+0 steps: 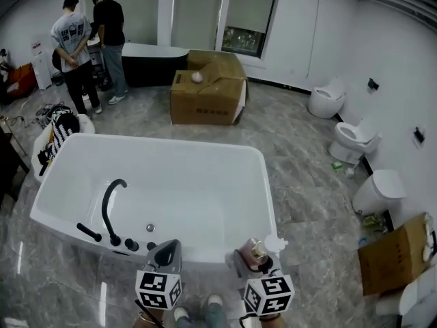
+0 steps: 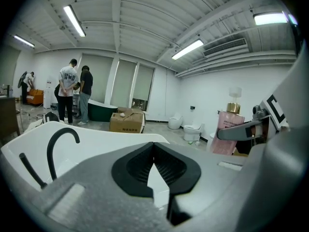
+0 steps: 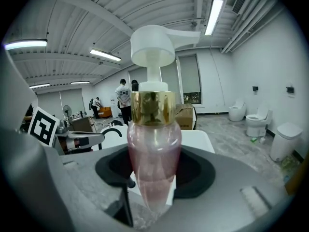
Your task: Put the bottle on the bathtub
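Right gripper [image 3: 153, 180] clamps the pink bottle [image 3: 153, 144] upright; left gripper [image 2: 154, 164] has its jaws together.

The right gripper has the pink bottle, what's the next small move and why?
Probably ease the bottle forward and down onto the bathtub rim: the right gripper holds it upright by the near corner, not yet set down.

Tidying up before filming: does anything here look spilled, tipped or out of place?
Nothing spilled; the bottle is upright in the right tool. An open cardboard box sits beyond the bathtub, and green litter lies by a toilet.
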`<state>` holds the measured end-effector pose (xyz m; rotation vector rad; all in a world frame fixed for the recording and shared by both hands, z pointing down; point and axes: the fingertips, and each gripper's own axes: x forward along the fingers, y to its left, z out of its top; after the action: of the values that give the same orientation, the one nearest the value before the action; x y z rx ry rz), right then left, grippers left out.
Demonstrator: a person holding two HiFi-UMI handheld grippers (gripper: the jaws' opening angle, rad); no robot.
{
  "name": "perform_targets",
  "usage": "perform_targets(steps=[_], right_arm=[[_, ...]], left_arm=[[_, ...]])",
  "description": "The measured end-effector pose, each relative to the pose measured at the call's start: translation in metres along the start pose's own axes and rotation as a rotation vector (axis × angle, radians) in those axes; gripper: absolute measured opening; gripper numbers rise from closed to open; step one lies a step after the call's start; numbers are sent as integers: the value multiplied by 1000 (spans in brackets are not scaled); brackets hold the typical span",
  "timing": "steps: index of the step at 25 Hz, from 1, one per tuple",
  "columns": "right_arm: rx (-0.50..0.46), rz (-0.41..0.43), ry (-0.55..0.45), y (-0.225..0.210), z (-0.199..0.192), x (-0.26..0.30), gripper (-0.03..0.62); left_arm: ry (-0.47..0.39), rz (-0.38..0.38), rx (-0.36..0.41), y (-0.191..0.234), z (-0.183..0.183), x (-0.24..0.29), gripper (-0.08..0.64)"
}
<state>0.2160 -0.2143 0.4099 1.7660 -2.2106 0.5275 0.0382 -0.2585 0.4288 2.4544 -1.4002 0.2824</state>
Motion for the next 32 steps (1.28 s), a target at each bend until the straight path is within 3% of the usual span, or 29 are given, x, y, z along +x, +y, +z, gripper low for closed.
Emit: perform_targets(steps=[12, 32], right_arm=[[4, 1, 102, -7, -63, 30, 224], [-13, -18, 174, -18, -130, 66, 224]], left_arm=[[114, 16, -29, 9, -58, 10, -5], [222, 54, -115, 30, -157, 24, -5]])
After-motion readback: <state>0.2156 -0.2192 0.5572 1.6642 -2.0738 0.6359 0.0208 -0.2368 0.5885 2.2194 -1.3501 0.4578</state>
